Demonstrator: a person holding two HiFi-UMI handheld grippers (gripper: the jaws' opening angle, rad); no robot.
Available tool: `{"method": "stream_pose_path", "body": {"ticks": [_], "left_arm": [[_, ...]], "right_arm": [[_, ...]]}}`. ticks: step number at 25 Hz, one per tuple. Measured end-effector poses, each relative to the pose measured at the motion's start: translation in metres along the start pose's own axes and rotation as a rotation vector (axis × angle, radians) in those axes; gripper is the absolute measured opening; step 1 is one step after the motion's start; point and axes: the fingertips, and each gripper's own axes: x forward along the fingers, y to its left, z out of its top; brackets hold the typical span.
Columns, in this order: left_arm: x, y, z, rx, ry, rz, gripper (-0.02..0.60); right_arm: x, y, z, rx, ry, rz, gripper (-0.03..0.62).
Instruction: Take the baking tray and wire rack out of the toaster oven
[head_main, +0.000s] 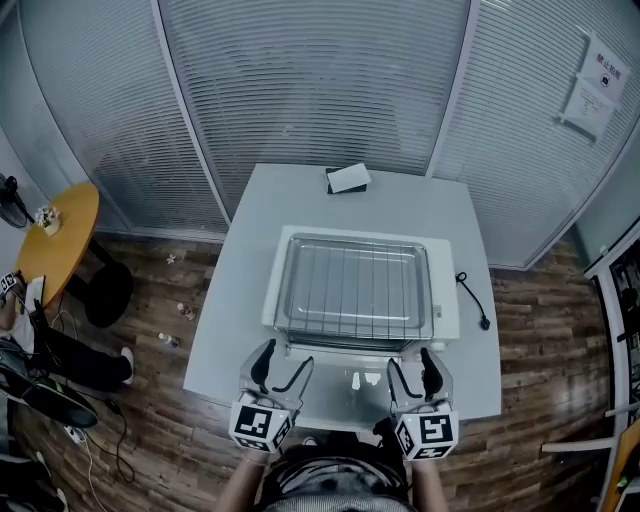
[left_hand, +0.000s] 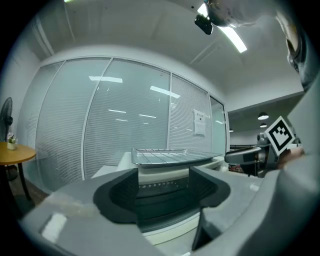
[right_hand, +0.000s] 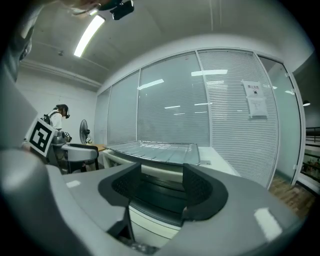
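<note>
The wire rack and baking tray are found atop the toaster oven. The left hand-held gripper and right hand-held gripper are held spread, empty.

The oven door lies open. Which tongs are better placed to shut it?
Probably right, narrowly: left tongs and right tongs both hover open over the door, but the right sits nearer its middle.
</note>
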Motion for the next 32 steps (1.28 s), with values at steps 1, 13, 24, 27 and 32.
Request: {"method": "stream_pose_path", "body": {"ticks": [1,13,24,27,32], "left_arm": [[-0.002,-0.007,-0.004,-0.005,0.013,-0.026,0.309],[-0.039,-0.074,-0.026,-0.101,0.024,-0.250,0.005],[-0.086,-0.108,0.020,-0.010,-0.068,-0.299,0.005],[-0.096,-0.115,0.038,0.007,-0.093,-0.285,0.005],[-0.110,-0.120,0.056,0.005,-0.124,-0.278,0.005]], "right_arm": [[-0.001,0.006,-0.004,0.000,0.008,0.010,0.241],[-0.023,0.102,-0.032,-0.061,0.049,0.165,0.026],[-0.071,0.148,0.009,-0.093,-0.078,0.179,0.000],[-0.084,0.154,0.023,-0.094,-0.116,0.178,-0.001],[-0.099,0.160,0.050,-0.081,-0.190,0.185,-0.002]]}}
